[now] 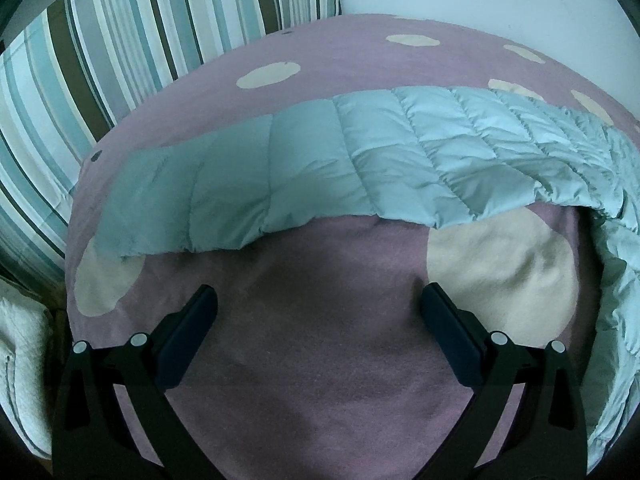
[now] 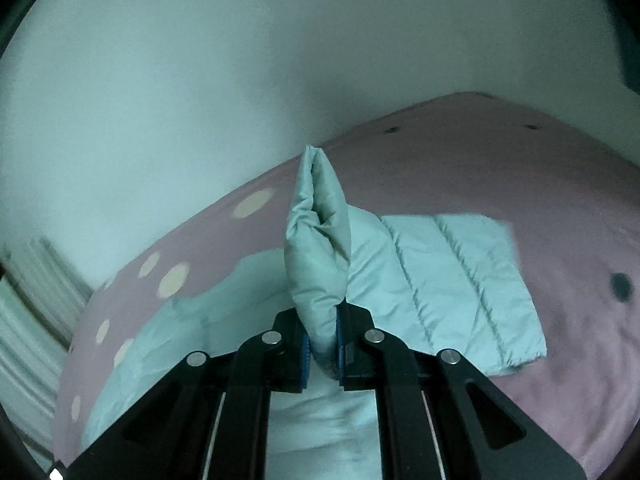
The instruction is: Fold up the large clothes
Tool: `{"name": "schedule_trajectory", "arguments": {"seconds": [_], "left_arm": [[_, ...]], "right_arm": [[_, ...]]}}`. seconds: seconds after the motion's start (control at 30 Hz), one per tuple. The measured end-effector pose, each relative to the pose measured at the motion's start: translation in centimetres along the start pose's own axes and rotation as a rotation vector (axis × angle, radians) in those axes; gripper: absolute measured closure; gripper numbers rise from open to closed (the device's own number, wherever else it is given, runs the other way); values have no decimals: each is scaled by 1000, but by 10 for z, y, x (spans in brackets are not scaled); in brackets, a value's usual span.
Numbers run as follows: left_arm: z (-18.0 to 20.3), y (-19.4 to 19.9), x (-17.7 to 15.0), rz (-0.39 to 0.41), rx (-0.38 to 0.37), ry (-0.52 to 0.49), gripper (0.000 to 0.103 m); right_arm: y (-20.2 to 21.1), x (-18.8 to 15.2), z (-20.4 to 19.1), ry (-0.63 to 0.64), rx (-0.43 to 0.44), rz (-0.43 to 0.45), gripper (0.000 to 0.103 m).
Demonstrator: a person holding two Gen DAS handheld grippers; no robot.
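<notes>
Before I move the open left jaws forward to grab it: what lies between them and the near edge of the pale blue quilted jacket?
Only bare pink blanket with cream dots, seen in the left wrist view; the pale blue quilted jacket lies beyond.

The left gripper (image 1: 318,300) was a matte black linkage of flat bars, jointed by round silver pins, ending in two dark, slab-like fingers (image 1: 188,336) with rounded tips. The right gripper (image 2: 322,340) had the same black frame and silver pins, with triangular cut-outs in its outer bars. Blue ribbed pads (image 2: 305,354) lined its fingers, and thin pale rails ran along its inner bars.
</notes>
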State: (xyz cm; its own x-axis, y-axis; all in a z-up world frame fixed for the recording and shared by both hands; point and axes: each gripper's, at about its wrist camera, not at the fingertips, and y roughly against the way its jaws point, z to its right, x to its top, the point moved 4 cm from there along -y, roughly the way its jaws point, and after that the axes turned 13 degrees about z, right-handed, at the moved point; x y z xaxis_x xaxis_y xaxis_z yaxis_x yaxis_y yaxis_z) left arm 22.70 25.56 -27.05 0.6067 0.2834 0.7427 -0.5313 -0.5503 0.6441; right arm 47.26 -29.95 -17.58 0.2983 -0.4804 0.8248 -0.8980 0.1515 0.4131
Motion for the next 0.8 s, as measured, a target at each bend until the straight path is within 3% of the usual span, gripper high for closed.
{"name": "schedule_trajectory", "arguments": {"seconds": [0.47, 0.8], "left_arm": [[1, -2, -3, 1, 2, -2, 2], [1, -3, -7, -2, -5, 7, 2]], "right_arm": [[-31, -92, -148, 187, 222, -208, 94], [-45, -150, -198, 293, 288, -353, 94]]}}
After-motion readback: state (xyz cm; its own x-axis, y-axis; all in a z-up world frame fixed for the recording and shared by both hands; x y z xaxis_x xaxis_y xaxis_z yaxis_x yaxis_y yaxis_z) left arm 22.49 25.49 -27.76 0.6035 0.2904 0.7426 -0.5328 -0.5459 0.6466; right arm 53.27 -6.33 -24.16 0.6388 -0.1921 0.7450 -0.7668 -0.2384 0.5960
